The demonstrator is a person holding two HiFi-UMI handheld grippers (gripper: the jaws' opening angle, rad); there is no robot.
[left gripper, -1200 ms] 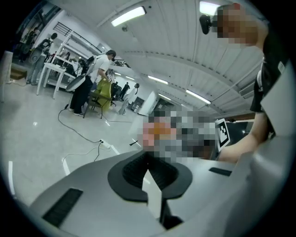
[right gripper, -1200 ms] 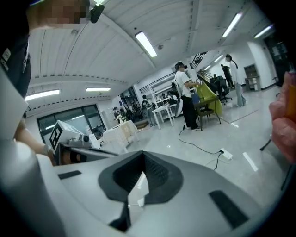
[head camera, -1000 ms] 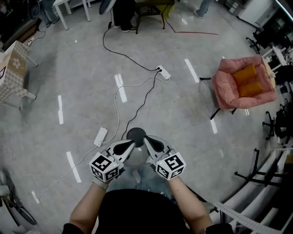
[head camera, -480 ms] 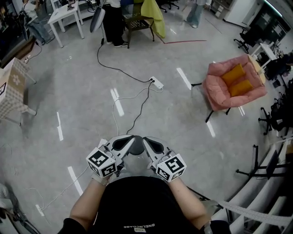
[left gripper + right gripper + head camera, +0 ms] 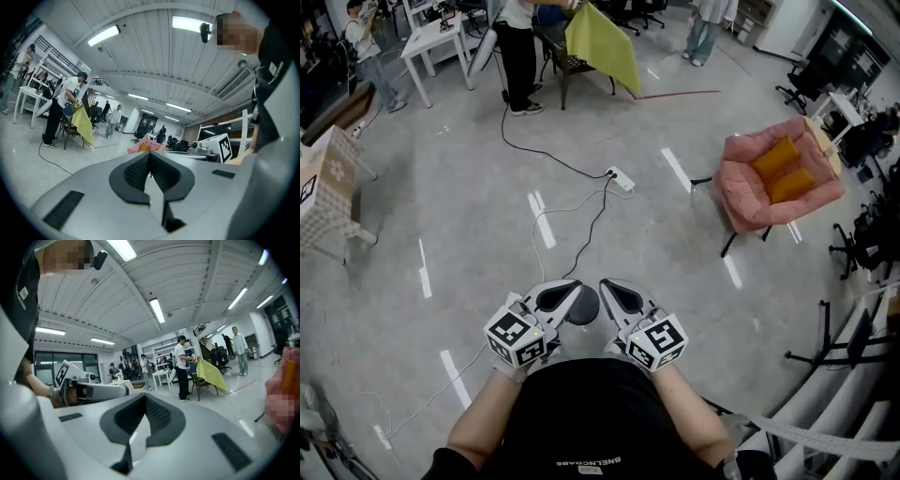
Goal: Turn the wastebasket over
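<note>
In the head view the wastebasket (image 5: 584, 307) shows only as a dark round shape low between my two grippers, which partly hide it. It appears in neither gripper view. My left gripper (image 5: 575, 287) and right gripper (image 5: 603, 285) are held side by side close to my chest, pointing level and slightly toward each other. In the left gripper view the left gripper (image 5: 150, 155) has its ribbed pads together with nothing gripped. The right gripper (image 5: 145, 398) is the same in its own view. Each view catches the other gripper's marker cube (image 5: 221, 146).
A pink armchair (image 5: 773, 178) with orange cushions stands at the right. A power strip (image 5: 620, 178) and cables cross the floor ahead. Far ahead a person (image 5: 516, 47) holds a yellow cloth (image 5: 602, 49) by a chair. A white table (image 5: 431, 37) stands at the far left, metal racks at the right.
Both grippers have risen, staying shut and side by side. The basket's pale side, seen between them half a second ago, is hidden now. The head view has tilted up toward the room.
</note>
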